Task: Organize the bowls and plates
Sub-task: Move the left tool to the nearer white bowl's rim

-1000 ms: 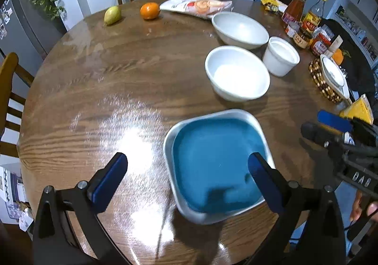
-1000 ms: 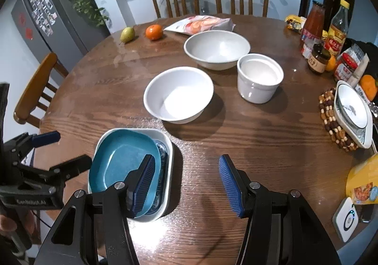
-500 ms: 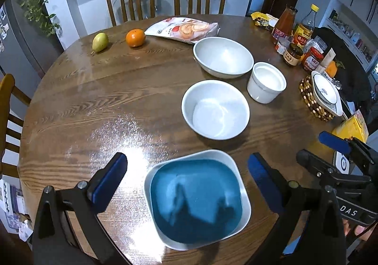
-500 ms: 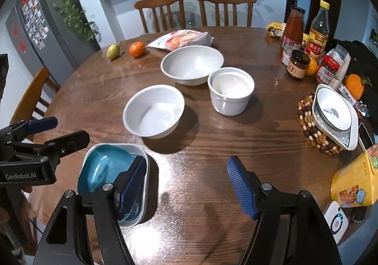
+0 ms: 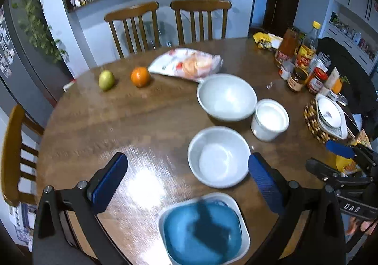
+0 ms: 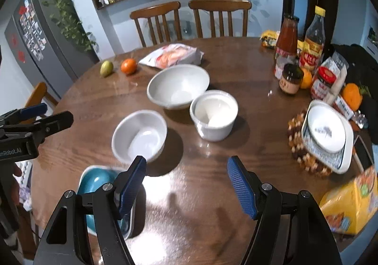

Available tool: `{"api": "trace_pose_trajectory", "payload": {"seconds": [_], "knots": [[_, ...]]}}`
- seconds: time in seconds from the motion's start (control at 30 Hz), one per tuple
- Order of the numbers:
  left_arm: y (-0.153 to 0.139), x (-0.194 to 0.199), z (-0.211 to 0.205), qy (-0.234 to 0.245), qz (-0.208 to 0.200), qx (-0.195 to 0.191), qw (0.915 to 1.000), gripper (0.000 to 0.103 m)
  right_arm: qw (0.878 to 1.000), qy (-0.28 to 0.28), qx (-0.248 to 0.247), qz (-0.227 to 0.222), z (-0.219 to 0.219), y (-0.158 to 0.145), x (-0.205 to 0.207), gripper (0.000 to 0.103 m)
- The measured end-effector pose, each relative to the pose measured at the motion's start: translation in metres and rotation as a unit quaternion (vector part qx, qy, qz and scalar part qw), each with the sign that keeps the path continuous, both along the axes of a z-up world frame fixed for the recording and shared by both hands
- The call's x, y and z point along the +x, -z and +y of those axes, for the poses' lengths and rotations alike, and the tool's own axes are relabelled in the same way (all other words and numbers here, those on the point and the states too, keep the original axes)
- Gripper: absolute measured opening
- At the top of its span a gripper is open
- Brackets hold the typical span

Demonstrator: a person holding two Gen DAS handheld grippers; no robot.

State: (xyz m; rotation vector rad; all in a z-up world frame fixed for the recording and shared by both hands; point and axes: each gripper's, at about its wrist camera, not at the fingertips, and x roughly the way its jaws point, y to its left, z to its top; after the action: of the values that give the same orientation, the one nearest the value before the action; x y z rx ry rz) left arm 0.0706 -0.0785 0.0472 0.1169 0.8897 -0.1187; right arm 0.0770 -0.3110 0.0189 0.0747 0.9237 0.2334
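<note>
Both open, empty claws, left [image 5: 187, 176] and right [image 6: 186, 184], have been lifted off the stacked blue plate [image 5: 200, 232], so the white bowl [image 5: 218, 156] behind it seems next

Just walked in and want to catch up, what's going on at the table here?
A person holds a gripper in each hand over a round wooden table, tidying dishes. Both the left gripper and the right gripper are open and hold nothing; the right one's jaws have just been opening. A blue plate sits nested in a white dish at the near edge. Two white bowls and a white cup stand separately, not yet stacked.
</note>
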Motion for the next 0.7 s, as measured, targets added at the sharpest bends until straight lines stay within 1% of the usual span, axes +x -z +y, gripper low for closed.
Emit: {"api": "trace_pose_trajectory", "payload": {"seconds": [0.1, 0.2, 0.37, 0.47, 0.53, 0.6, 0.7], "knots": [[-0.009, 0.015, -0.005, 0.001, -0.012, 0.01, 0.9999, 0.102, 1.0, 0.004, -0.002, -0.006, -0.003, -0.009, 0.017, 0.072], [-0.016, 0.034, -0.008, 0.002, -0.018, 0.011, 0.9998, 0.102, 1.0, 0.006, -0.002, -0.011, -0.008, -0.017, 0.037, 0.072], [-0.016, 0.076, -0.007, -0.013, 0.001, -0.008, 0.9999, 0.102, 1.0, 0.009, 0.005, -0.007, -0.012, -0.022, 0.076, 0.072], [-0.002, 0.101, -0.01, -0.021, 0.021, -0.007, 0.9995, 0.102, 0.999, 0.019, 0.024, 0.017, -0.018, -0.012, 0.106, 0.072], [0.013, 0.114, -0.012, -0.025, 0.043, -0.003, 0.9988, 0.102, 0.999, 0.029, 0.031, 0.035, -0.02, -0.001, 0.121, 0.072], [0.032, 0.127, -0.014, -0.025, 0.065, -0.01, 0.9975, 0.102, 0.998, 0.033, 0.031, 0.049, -0.022, 0.012, 0.136, 0.072], [0.056, 0.141, -0.018, -0.028, 0.086, -0.018, 0.9958, 0.102, 0.996, 0.038, 0.033, 0.067, -0.023, 0.028, 0.151, 0.072]]}}
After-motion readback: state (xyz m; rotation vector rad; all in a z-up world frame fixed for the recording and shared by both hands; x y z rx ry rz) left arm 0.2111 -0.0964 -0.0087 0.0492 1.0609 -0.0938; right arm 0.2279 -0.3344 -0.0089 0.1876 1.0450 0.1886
